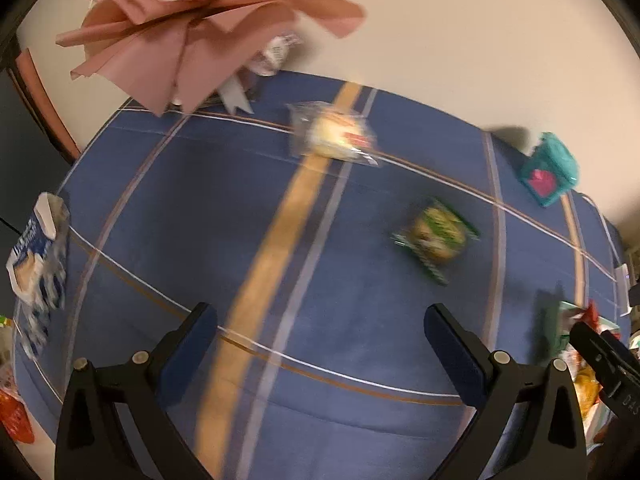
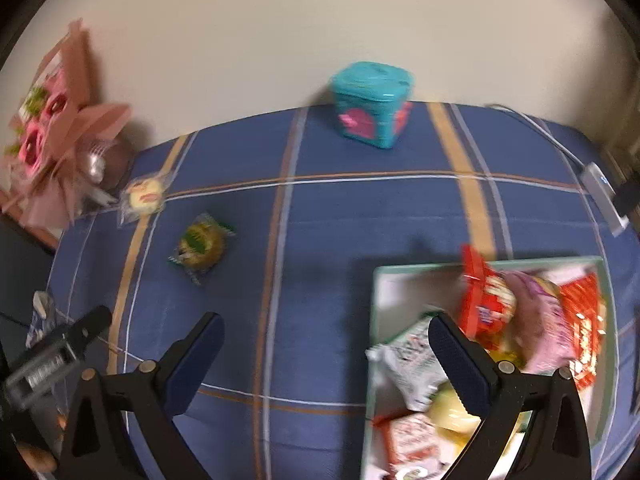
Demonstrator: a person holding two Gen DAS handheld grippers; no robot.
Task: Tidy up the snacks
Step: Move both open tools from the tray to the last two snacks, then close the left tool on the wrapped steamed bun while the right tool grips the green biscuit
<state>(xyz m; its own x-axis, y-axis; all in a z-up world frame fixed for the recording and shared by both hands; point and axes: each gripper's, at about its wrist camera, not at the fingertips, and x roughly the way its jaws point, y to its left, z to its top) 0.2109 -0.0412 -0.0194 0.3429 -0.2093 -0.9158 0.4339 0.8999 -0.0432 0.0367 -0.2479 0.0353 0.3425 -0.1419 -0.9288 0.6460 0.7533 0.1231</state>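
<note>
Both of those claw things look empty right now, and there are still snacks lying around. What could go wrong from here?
The tray already looks heaped, so another packet might slide off. The green snack and pale snack are soft wrappers lying flat; open jaws could pinch cloth or crush them. The bouquet overhangs the pale snack and could get bumped.

Blue plaid tablecloth (image 2: pixel 320 216) bearing two wrapped snacks (image 2: pixel 202 246), teal tin (image 2: pixel 370 104), snack tray (image 2: pixel 606 320), bouquet (image 2: pixel 60 140).

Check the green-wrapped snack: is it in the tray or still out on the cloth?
Out. The green-wrapped snack lies on the blue tablecloth, well left of the tray.
</note>
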